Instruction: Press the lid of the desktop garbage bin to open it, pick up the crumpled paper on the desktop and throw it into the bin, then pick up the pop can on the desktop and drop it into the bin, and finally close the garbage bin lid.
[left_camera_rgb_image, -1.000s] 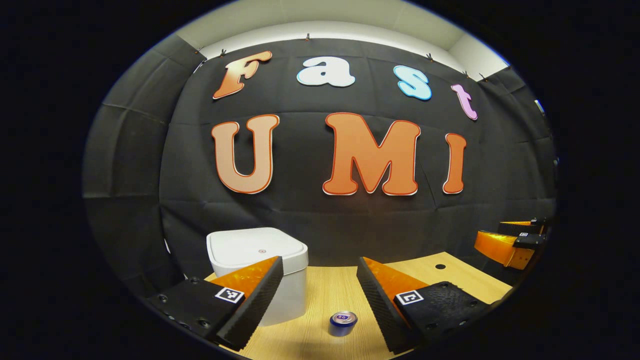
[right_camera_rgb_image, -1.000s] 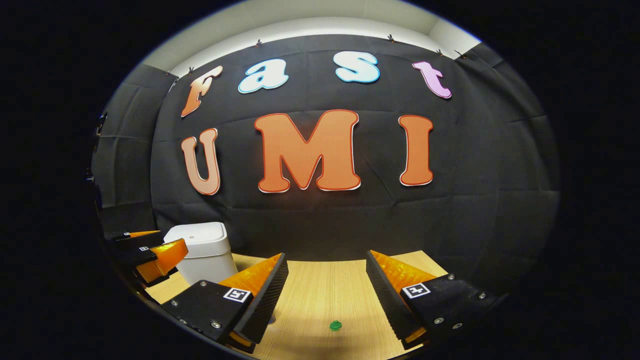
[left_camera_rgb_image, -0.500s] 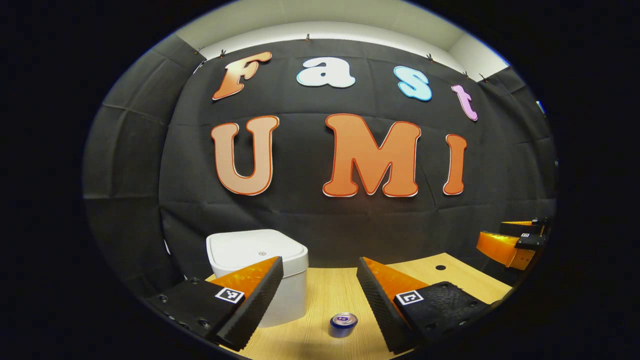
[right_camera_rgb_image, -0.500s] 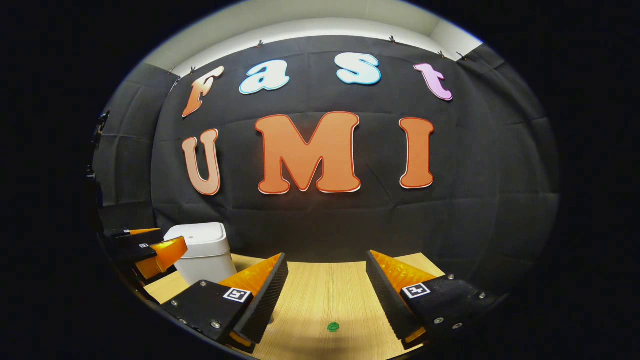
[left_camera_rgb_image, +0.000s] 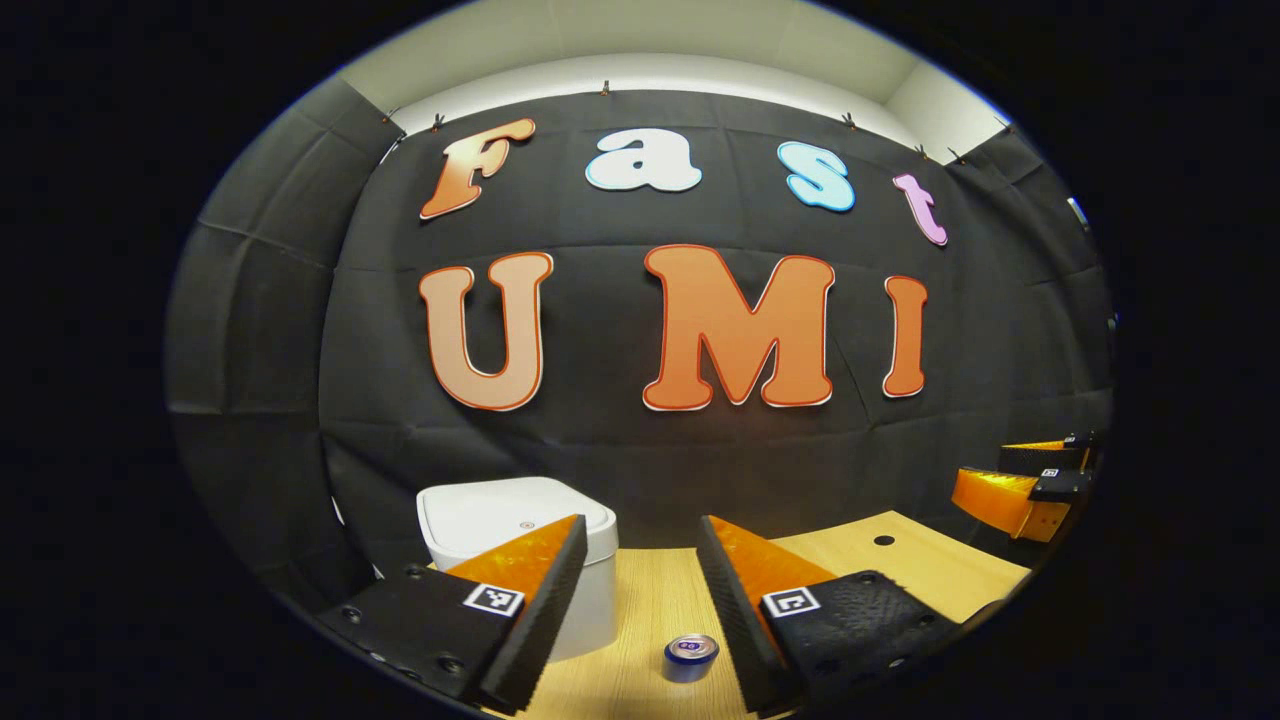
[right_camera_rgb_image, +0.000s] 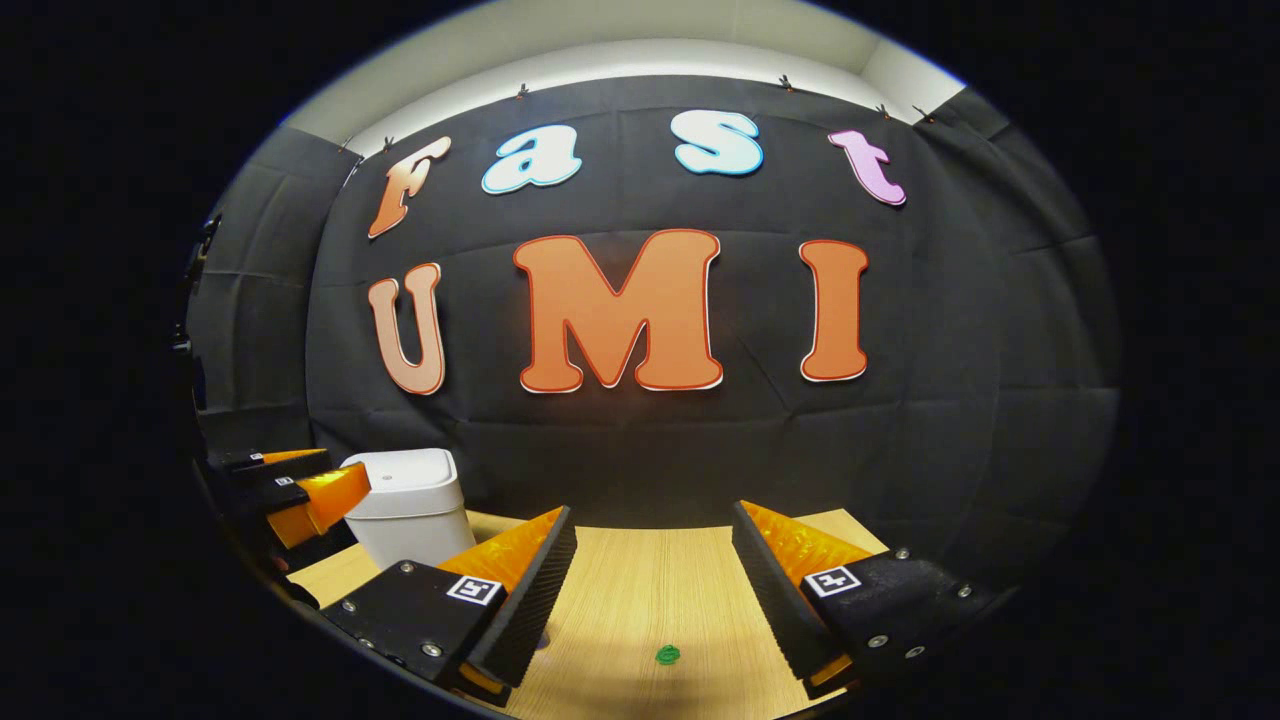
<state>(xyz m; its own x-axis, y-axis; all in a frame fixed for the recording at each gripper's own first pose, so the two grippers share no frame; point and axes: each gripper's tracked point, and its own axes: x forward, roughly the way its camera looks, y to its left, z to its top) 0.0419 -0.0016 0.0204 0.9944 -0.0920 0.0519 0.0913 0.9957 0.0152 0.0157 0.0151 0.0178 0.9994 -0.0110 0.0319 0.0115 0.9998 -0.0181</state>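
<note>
ribbed wedge tool (left_camera_rgb_image: 632, 545), square markers, screws

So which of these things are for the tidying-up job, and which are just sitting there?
For the job:
- white bin, lid down
- pop can, standing on the table
- left hand-held gripper and right hand-held gripper, both open

Just lying about:
- small green thing on the table

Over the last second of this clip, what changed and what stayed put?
The left claw narrowed its gap a little and its view tipped slightly; it grips nothing. The right claw stayed open and empty. The white bin remains closed, and the pop can still stands on the wooden desktop.
</note>
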